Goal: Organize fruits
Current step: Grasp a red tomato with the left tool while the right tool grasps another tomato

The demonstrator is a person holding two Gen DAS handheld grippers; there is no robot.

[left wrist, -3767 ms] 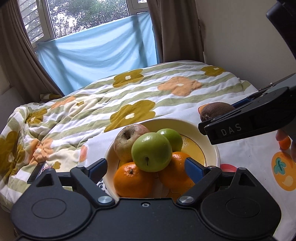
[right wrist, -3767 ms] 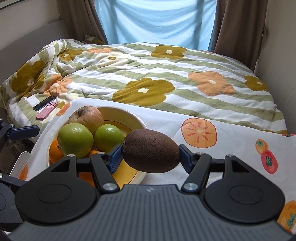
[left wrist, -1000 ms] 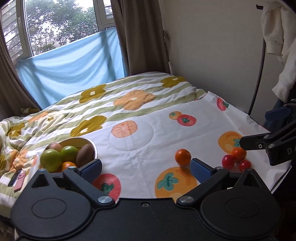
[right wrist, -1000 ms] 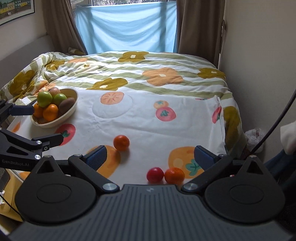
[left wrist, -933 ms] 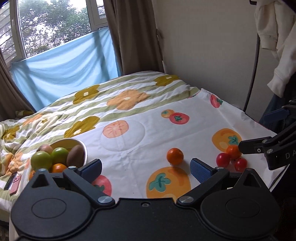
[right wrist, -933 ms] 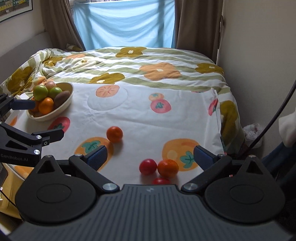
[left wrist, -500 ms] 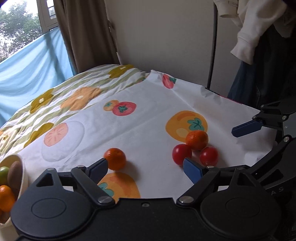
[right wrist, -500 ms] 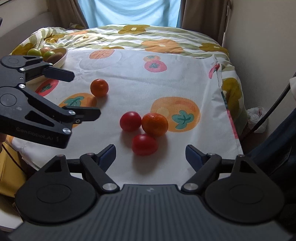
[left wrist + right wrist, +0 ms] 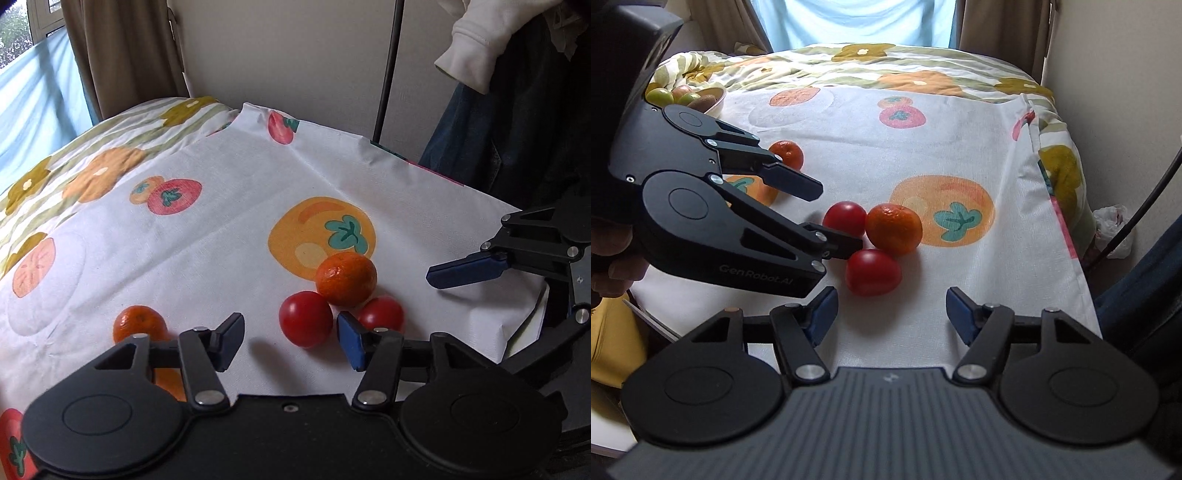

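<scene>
Two red tomatoes and an orange [image 9: 346,278] lie bunched on the fruit-print cloth [image 9: 207,221]. My left gripper [image 9: 290,341] straddles the nearer tomato [image 9: 306,318]. Its jaws are closing, and there is still a gap on the left side. In the right wrist view that same tomato [image 9: 845,218] sits between the left gripper's fingers [image 9: 809,192]. My right gripper [image 9: 891,315] hangs just short of the other tomato [image 9: 872,272] with nothing between its closing jaws. A second orange [image 9: 786,153] lies apart to the left.
A bowl [image 9: 718,105] with apples, oranges and a kiwi stands far back left on the flowered quilt. The cloth's edge drops off at the right by the wall. A dark pole [image 9: 386,70] and hanging clothes [image 9: 517,110] stand beyond it.
The kiwi once held by the right gripper now lies in the bowl. Both grippers have swung to the tomato cluster and sunk toward it, and their jaws have narrowed.
</scene>
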